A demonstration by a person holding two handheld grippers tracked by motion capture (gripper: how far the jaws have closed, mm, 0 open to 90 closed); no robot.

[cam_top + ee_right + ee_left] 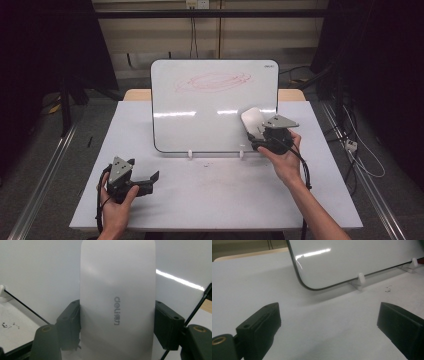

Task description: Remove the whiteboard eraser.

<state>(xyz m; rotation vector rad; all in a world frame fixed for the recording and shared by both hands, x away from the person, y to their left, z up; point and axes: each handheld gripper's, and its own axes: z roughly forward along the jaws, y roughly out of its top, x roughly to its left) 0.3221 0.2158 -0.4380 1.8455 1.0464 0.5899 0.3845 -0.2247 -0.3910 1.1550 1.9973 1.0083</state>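
Far over on the left, dark curtains [30, 75] and a grey floor with a metal rail [42, 175]. Next, a big pale table [210, 200], flat and smooth, with a few tiny dark crumbs [388, 289] on it. Down near the front left corner, the left gripper [150, 180] in a hand, low by the tabletop, jaws spread wide with only bare table between them. Up the middle, a whiteboard [200, 115] standing on little white clips [361, 278], leaning back, with a faint red scribble [215, 81] near its top and shiny light streaks across it. Behind that, a tan wall [150, 35] with a black bar and thin cables hanging down. Then to the right, the right gripper [257, 132] held up by the board's lower right corner, jaws pinching a white eraser [117, 302] from both sides, its flat face toward the board, too close to say if touching. Last, on the far right, more dark curtain and loose wires [360, 150] on the floor.
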